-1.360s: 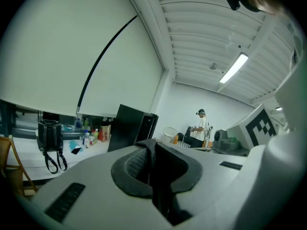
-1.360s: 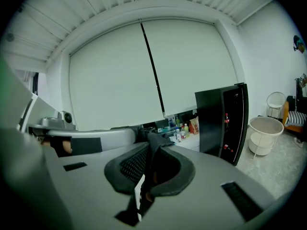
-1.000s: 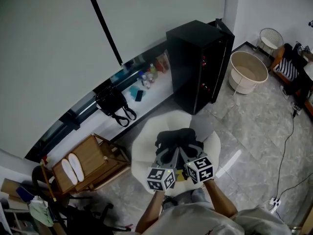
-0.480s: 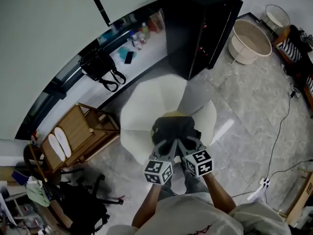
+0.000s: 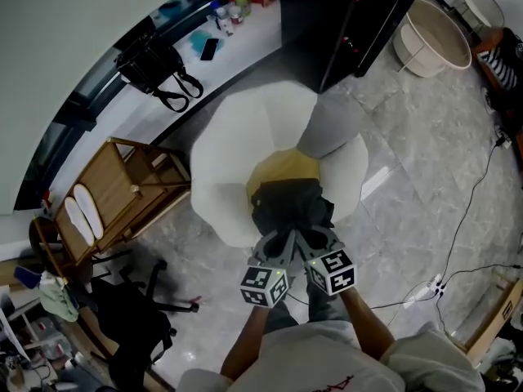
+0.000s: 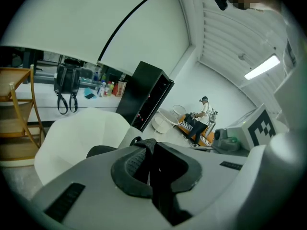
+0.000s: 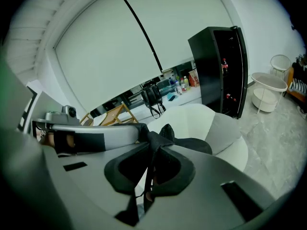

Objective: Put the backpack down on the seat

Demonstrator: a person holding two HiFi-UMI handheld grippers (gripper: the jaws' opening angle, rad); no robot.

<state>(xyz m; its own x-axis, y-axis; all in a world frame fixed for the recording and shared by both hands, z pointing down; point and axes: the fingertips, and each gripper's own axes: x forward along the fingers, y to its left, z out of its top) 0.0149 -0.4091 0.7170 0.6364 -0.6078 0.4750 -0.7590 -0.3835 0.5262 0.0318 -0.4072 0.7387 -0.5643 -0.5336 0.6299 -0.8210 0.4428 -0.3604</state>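
Observation:
A black backpack (image 5: 290,207) hangs over the front of a white armchair (image 5: 237,137), just in front of its yellow seat cushion (image 5: 286,168). Whether it touches the seat I cannot tell. My left gripper (image 5: 280,239) and right gripper (image 5: 308,239) sit side by side at its near top. In the left gripper view the jaws are shut on a black strap (image 6: 145,152), with the backpack (image 6: 101,151) and the armchair (image 6: 81,133) beyond. In the right gripper view the jaws are likewise shut on a strap (image 7: 160,134) above the backpack (image 7: 194,145).
A tall black cabinet (image 5: 351,15) stands behind the chair, a white tub (image 5: 433,27) to its right. A wooden rack (image 5: 122,186) with white slippers stands left, a black handbag (image 5: 151,64) on the ledge. A cable and power strip (image 5: 429,288) lie on the floor. A seated person (image 6: 199,116) is far off.
The view has come closer over the armchair. Both grippers have carried the backpack forward over the seat's front, and the yellow cushion now shows behind it. Both grips are unchanged.

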